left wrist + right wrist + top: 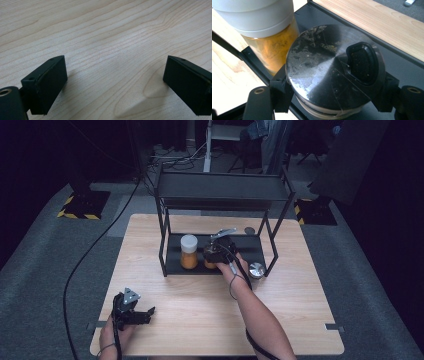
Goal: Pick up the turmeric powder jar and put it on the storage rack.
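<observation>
Item: metal-lidded spice jar [332,72], pinched between the right gripper [216,254] jaws, low over the rack's bottom shelf [250,251] beside the white-capped jar [189,251], apparently nearly placed, release outstanding; left gripper [134,312] jaws spread, nothing between.

table [200,320]: light wood
rack [222,185]: black, 12 o'clock on table
rack base: 2 jars [189,251]
caps [256,269]: 2, metal, 2 o'clock
</observation>
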`<act>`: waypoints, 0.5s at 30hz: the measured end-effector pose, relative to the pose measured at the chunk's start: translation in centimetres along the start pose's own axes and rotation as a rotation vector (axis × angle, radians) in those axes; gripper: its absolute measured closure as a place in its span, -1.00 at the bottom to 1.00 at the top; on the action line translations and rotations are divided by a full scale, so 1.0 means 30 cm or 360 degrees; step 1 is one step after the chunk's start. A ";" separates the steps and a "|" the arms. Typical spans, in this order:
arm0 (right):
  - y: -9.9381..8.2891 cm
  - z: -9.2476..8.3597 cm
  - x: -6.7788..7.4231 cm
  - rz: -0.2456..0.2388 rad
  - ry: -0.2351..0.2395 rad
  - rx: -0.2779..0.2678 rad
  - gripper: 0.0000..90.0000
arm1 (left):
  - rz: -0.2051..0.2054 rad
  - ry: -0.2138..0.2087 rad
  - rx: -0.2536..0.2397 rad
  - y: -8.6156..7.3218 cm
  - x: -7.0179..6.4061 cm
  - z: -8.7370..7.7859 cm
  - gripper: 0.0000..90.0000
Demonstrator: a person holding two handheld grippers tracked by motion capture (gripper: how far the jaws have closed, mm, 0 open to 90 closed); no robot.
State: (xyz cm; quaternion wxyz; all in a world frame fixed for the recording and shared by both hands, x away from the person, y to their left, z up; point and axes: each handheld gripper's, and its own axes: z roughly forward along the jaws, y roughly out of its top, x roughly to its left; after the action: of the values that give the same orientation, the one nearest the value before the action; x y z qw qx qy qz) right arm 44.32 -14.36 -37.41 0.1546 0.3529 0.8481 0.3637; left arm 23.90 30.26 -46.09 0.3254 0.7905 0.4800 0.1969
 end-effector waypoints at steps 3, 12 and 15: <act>-0.001 0.015 0.003 0.0008 -0.0004 0.0013 -0.29 | 0.0000 0.0000 0.0000 0.000 0.000 0.000 -0.88; -0.028 0.032 -0.009 0.0052 0.0000 -0.0016 -0.29 | 0.0000 0.0000 0.0000 0.000 0.000 0.000 -0.88; -0.026 0.032 -0.007 0.0042 -0.0005 -0.0012 -0.29 | 0.0001 0.0000 -0.0001 0.000 0.000 0.000 -0.88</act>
State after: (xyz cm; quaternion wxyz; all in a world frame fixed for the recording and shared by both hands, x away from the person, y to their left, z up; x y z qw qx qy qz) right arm 44.58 -14.40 -38.64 0.1523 0.3641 0.8418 0.3683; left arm 23.89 30.26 -46.10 0.3256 0.7905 0.4798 0.1971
